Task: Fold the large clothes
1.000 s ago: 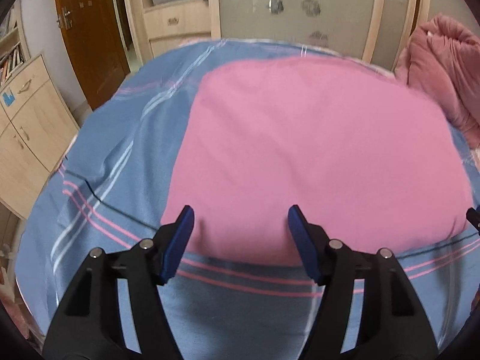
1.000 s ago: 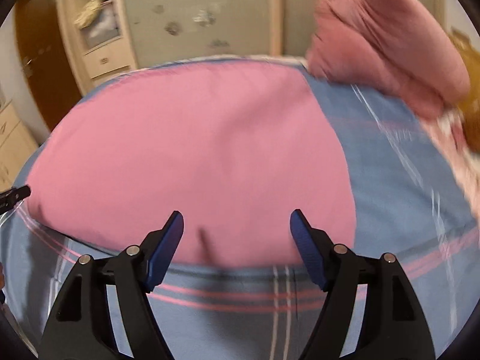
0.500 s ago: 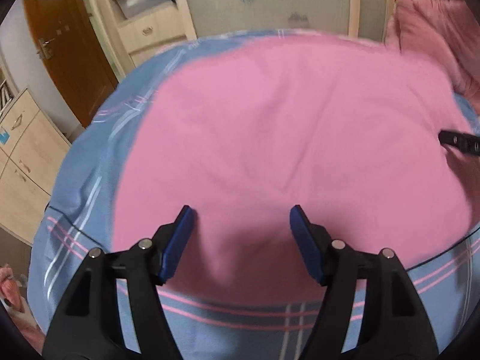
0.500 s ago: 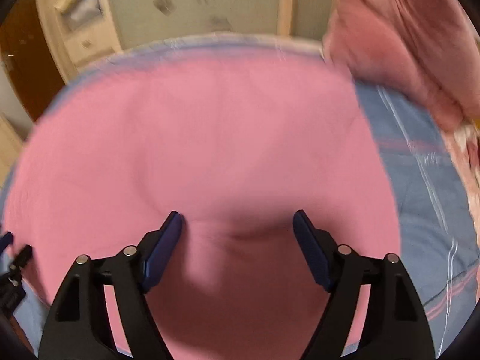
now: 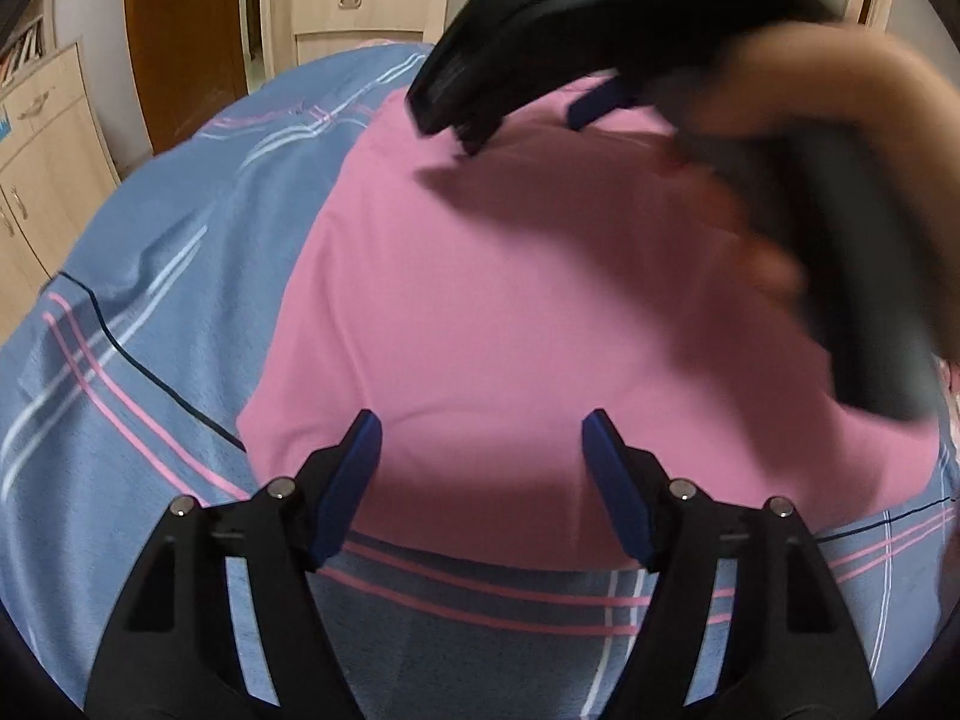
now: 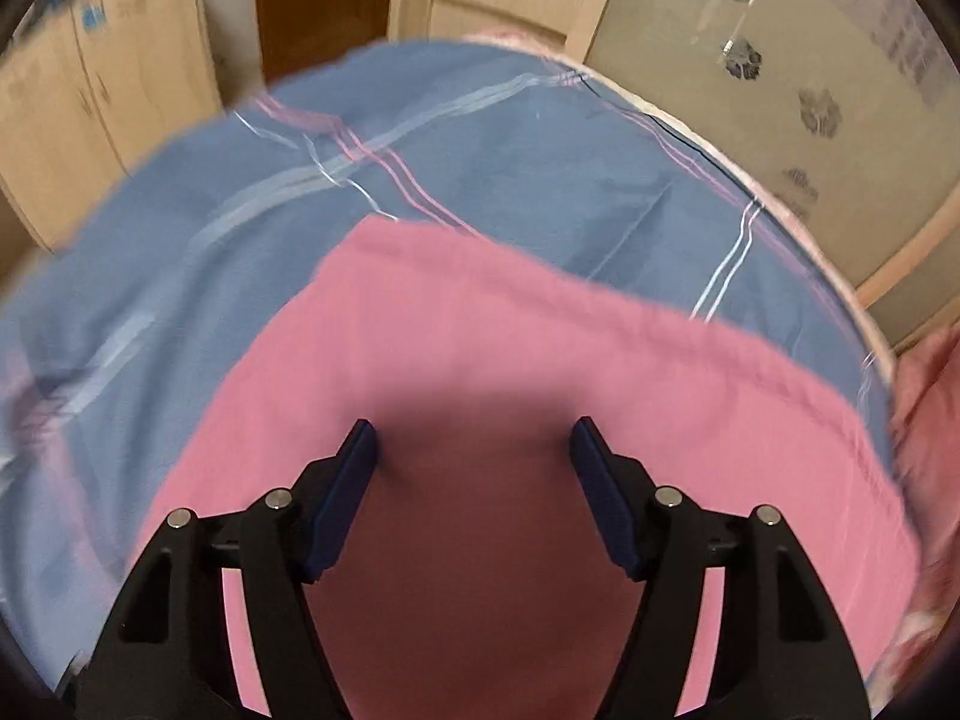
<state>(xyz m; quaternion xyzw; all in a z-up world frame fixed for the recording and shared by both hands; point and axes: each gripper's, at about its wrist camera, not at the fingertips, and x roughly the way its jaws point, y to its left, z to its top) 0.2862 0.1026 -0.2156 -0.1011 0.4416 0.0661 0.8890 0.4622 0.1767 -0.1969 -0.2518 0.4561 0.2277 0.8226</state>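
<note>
A large pink garment lies spread flat on a blue striped bed sheet. My left gripper is open and empty, just above the garment's near edge. My right gripper is open and empty, low over the garment near its far left corner, with its shadow on the cloth. In the left wrist view the right gripper and the hand holding it reach across the top right, blurred, over the garment's far edge.
A wooden door, drawers and a light cabinet stand beyond the bed. A frosted sliding door is at the right. A pink quilt lies at the bed's right edge.
The right gripper has swung left and forward across the garment to its far left part, entering the left wrist view. The left gripper has drawn back toward the near edge. Both stay open.
</note>
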